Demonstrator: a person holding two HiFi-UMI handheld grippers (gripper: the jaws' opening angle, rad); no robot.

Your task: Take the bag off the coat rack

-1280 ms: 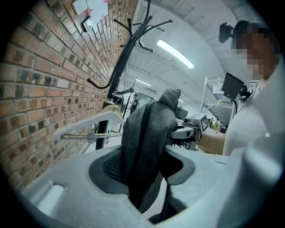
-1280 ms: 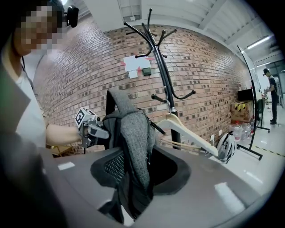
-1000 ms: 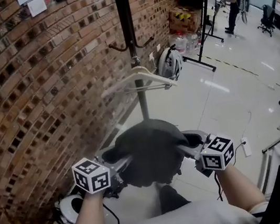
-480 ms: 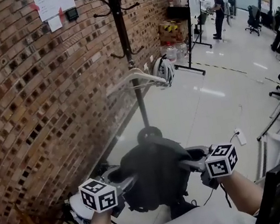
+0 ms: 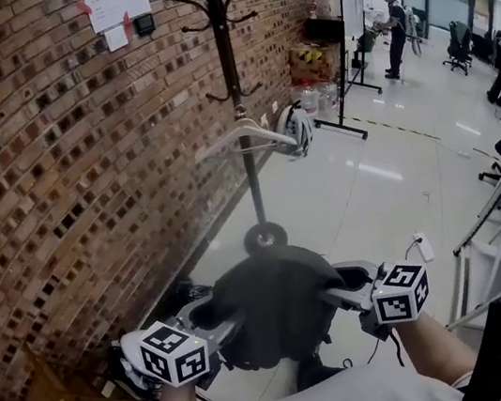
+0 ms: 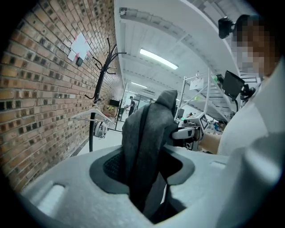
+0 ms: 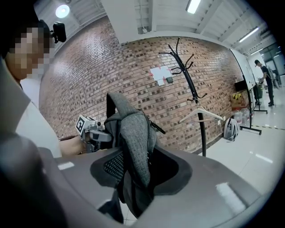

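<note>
A brick wall [image 5: 57,180] fills the head view from 8 to 11 o'clock. The black coat rack [image 5: 236,102] stands against it at 12 o'clock, its round base on the glossy floor. The dark grey bag [image 5: 272,301] is at 6 o'clock, close to the person and well apart from the rack, held up between both tools. The left gripper [image 5: 215,317] clamps the bag's fabric at its 9 o'clock side, and the right gripper [image 5: 343,286] clamps it at its 3 o'clock side; each gripper view shows grey cloth pinched between the jaws. A pale hanger [image 5: 245,137] hangs on the rack's pole, with a white helmet [image 5: 296,128] just at its 3 o'clock.
</note>
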